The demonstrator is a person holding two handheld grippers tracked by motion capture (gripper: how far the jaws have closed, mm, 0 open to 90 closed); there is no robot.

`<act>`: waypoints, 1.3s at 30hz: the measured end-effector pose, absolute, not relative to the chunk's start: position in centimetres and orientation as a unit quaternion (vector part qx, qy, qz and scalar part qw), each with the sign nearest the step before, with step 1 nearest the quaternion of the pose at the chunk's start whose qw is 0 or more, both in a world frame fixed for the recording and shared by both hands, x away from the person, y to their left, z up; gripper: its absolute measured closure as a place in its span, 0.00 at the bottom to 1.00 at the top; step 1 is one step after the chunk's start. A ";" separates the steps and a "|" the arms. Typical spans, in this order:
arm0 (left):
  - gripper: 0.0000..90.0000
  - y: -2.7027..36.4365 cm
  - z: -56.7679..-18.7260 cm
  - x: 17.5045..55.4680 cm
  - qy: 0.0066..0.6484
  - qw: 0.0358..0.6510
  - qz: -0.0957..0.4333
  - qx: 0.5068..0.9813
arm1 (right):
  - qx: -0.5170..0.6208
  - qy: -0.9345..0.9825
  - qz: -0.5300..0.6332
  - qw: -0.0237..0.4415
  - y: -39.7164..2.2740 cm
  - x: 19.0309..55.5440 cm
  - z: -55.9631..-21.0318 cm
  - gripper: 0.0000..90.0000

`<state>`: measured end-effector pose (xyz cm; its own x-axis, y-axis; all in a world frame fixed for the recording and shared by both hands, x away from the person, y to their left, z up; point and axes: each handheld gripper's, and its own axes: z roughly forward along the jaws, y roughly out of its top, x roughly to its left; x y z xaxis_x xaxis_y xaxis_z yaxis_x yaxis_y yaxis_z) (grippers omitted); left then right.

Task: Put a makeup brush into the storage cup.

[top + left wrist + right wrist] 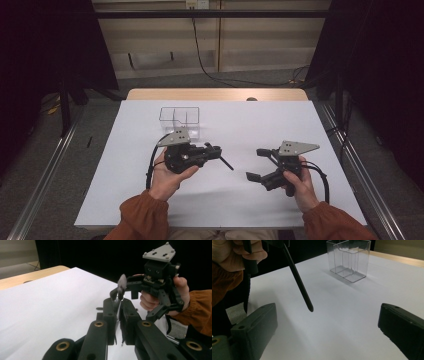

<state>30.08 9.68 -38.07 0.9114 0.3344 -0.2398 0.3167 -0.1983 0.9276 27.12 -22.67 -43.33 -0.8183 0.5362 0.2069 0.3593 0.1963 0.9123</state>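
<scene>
Two grippers are up off the worktop (150, 200) as I watch this feed, and between them the job looks like getting a thin black pen (226, 162) into the clear divided holder (179, 120) standing toward the far left of the white sheet. My left gripper (216, 150) has its jaws clenched tight on the pen; in the left gripper view the two black jaws meet with almost no gap, and in the right gripper view the pen (298, 280) slants down out of that hand with its tip hanging free above the sheet, touching nothing. I judge the grip sits near the upper end so the long shaft stays clear for lowering into a compartment. My right gripper (257, 164) stands released, jaws spread wide with bare paper between them, holding nothing. It hangs just beside the pen's tip and faces it, which reads to me like a hand standing off so the other can carry alone. The holder (349, 261) is upright, open at the top, with nothing in it that I can see, and well apart from both grippers. Next I would swing the left hand toward it and tip the pen upright; a slanted entry could knock so light a box over.
</scene>
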 end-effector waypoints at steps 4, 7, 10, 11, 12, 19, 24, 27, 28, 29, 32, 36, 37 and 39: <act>0.93 10.6 -37.8 30.2 0.217 0.595 0.014 0.774 | 0.302 0.765 0.558 0.108 -23.1 26.9 -43.0 0.02; 0.93 11.3 -37.6 30.2 0.221 0.596 0.019 0.772 | 0.311 0.761 0.555 0.129 -23.5 26.8 -42.8 0.00; 0.93 11.8 -37.5 30.3 0.225 0.592 0.024 0.773 | 0.316 0.757 0.553 0.147 -23.9 26.6 -42.6 0.00; 0.93 12.0 -37.5 30.3 0.226 0.591 0.024 0.774 | 0.318 0.755 0.553 0.149 -24.0 26.6 -42.6 0.00; 0.93 12.2 -37.5 30.4 0.229 0.591 0.027 0.773 | 0.320 0.752 0.555 0.152 -24.1 26.5 -42.6 0.01; 0.93 13.3 -37.3 30.5 0.236 0.585 0.034 0.775 | 0.345 0.735 0.546 0.205 -25.3 25.7 -43.4 0.01; 0.93 14.4 -37.2 30.6 0.247 0.580 0.041 0.775 | 0.357 0.729 0.546 0.208 -26.1 25.3 -43.4 0.01; 0.93 15.1 -37.0 30.6 0.252 0.578 0.044 0.775 | 0.362 0.727 0.546 0.203 -26.5 25.0 -43.4 0.01; 0.93 15.3 -36.9 30.6 0.255 0.576 0.045 0.775 | 0.364 0.727 0.545 0.205 -26.8 24.9 -43.5 0.01; 0.93 15.6 -36.8 30.6 0.257 0.575 0.045 0.775 | 0.367 0.726 0.544 0.206 -26.9 24.8 -43.5 0.01; 0.93 16.3 -36.6 30.7 0.261 0.575 0.050 0.774 | 0.374 0.724 0.541 0.207 -27.5 24.5 -43.5 0.01; 0.93 17.2 -36.4 30.8 0.267 0.572 0.056 0.774 | 0.379 0.720 0.540 0.217 -28.5 24.0 -43.6 0.02; 0.93 17.4 -36.4 30.8 0.271 0.571 0.057 0.772 | 0.381 0.717 0.541 0.218 -28.7 23.8 -43.6 0.01; 0.93 17.8 -36.3 30.9 0.274 0.570 0.058 0.773 | 0.396 0.703 0.545 0.228 -29.1 23.5 -43.8 0.01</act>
<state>30.85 17.79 -36.32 0.8428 0.4896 -0.2234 0.3581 -0.2005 0.9119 23.47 -29.13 -43.81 -0.5828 0.8049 0.1113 0.3077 0.0918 0.9470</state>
